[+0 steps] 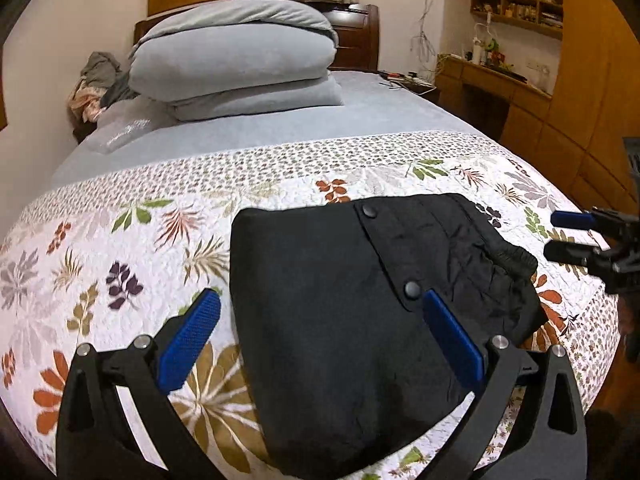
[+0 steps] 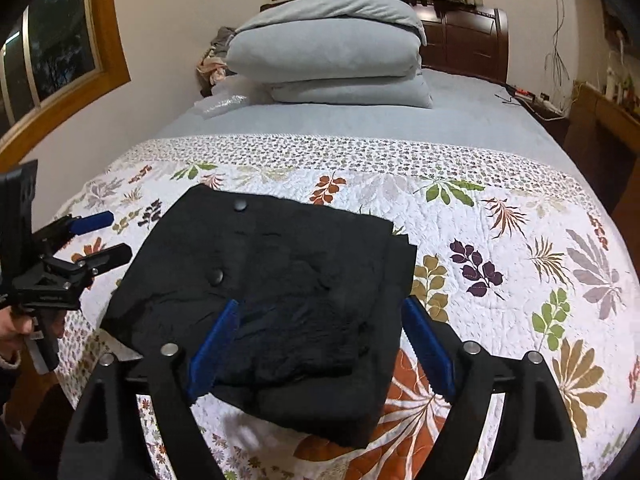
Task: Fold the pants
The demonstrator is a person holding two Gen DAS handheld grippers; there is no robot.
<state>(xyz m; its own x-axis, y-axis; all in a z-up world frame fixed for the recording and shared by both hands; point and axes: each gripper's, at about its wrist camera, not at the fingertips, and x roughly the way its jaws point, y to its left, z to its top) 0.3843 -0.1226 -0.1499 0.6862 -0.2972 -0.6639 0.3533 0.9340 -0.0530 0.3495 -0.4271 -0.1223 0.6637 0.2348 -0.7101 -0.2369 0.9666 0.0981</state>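
Note:
The black pants (image 1: 340,264) lie folded into a compact bundle on the floral quilt (image 1: 120,248), two snap buttons facing up and the elastic waistband at the right. My left gripper (image 1: 320,296) hovers over the bundle's near side, open, its blue pads spread wide and holding nothing. In the right wrist view the same pants (image 2: 280,248) lie under my right gripper (image 2: 320,304), which is also open and touches no cloth. Each gripper appears in the other's view: the right gripper (image 1: 554,234) beside the waistband, the left gripper (image 2: 118,236) at the bundle's left, held by a hand (image 2: 16,328).
A folded grey duvet (image 1: 236,64) is stacked at the head of the bed in front of a dark headboard (image 2: 468,36). Loose clothes (image 1: 96,80) are piled by the wall. A wooden desk (image 1: 492,80) and shelves stand right of the bed, and a window (image 2: 52,40) is on the left.

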